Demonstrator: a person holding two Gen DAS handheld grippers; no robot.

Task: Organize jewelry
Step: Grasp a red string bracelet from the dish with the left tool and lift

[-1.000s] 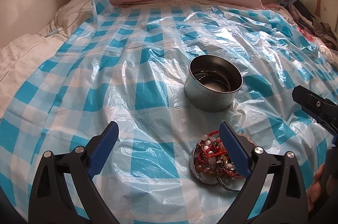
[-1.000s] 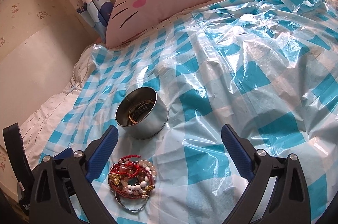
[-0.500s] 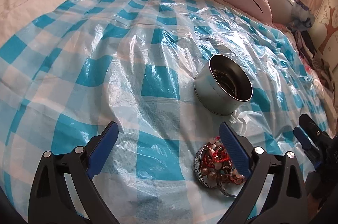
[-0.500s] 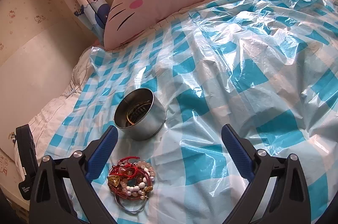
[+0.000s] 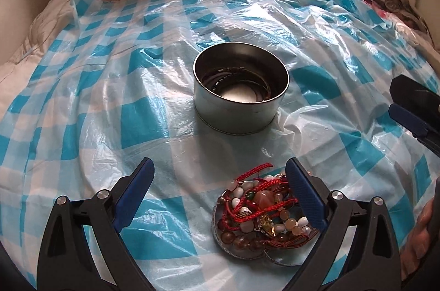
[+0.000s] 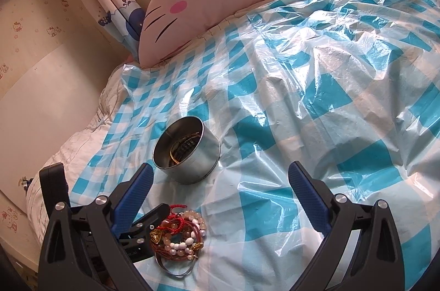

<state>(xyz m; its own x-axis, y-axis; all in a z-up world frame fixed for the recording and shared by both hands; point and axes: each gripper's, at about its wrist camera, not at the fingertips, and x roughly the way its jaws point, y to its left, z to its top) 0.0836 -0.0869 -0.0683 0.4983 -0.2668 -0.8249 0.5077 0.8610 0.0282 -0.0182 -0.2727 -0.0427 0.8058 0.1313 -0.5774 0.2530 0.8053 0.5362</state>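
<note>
Since the earlier frame, the left gripper [image 5: 220, 181] has been swung round and brought lower, so that the metal tin [image 5: 240, 101], formerly off to the right of its view, is now centred ahead of it; in the right wrist view little has been altered beyond a slight approach.

Taken from left to right in the left wrist view: the left finger is held over bare blue-and-white checked plastic sheet [image 5: 110, 87]; the jaws are spread wide and nothing is held between them. Next comes the pile of beaded bracelets and red cords [image 5: 261, 205], lying on the sheet just inside the right finger, whose pad overlaps its right edge; whether contact is made cannot be told. Beyond the pile, the tin stands upright and apart from it, with several bangles already seen inside. At the far right edge the right gripper [image 6: 220, 181] is glimpsed; in its own view it is likewise wide open and empty, with the pile near its left finger.

The task is judged partly done: some pieces have been deposited in the tin, while the tangled pile is left to be picked up and transferred.
</note>
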